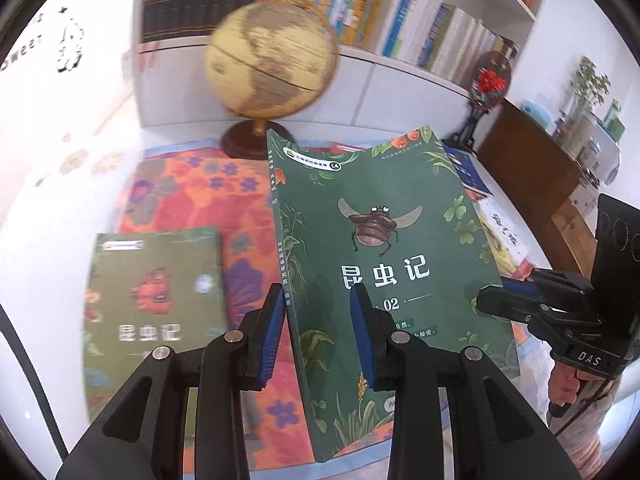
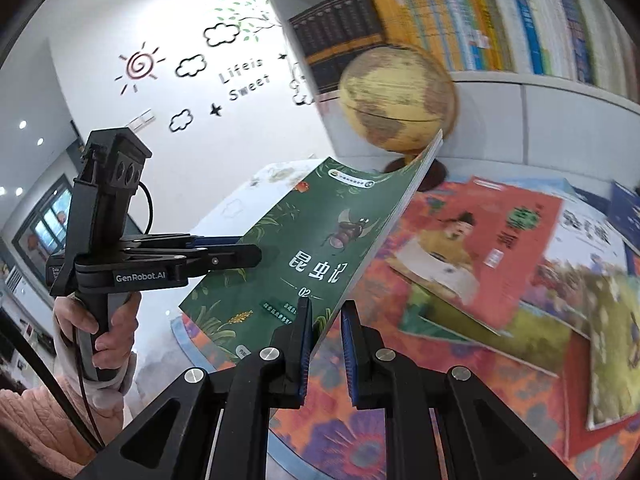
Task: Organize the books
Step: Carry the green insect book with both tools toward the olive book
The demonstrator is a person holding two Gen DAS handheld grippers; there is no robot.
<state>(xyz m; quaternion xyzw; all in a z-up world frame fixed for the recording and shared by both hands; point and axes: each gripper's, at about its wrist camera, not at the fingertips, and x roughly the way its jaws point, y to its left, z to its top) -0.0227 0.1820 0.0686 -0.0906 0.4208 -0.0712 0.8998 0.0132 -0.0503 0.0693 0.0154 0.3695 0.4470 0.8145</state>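
Above the flowered table (image 1: 192,200), the green book (image 1: 384,264) hangs tilted, left tool (image 1: 320,332) pinching its spine edge, right tool (image 2: 326,344) pinching its opposite edge; thin and floppy, likely best gripped near the spine.

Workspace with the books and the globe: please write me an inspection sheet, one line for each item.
Surface: white table with a flowered cloth over its middle.
Job's things: green book 02 lifted off the cloth; another green book flat on the cloth; red book and more books loosely overlapping.
Clutter: globe on a wooden base at the table's back.
Grippers: left gripper shut on green book 02 at its spine edge; right gripper shut on its opposite edge.
Cables: black cable hanging from the left handle.
Surroundings: white bookshelf full of books, wall stickers, brown cabinet.
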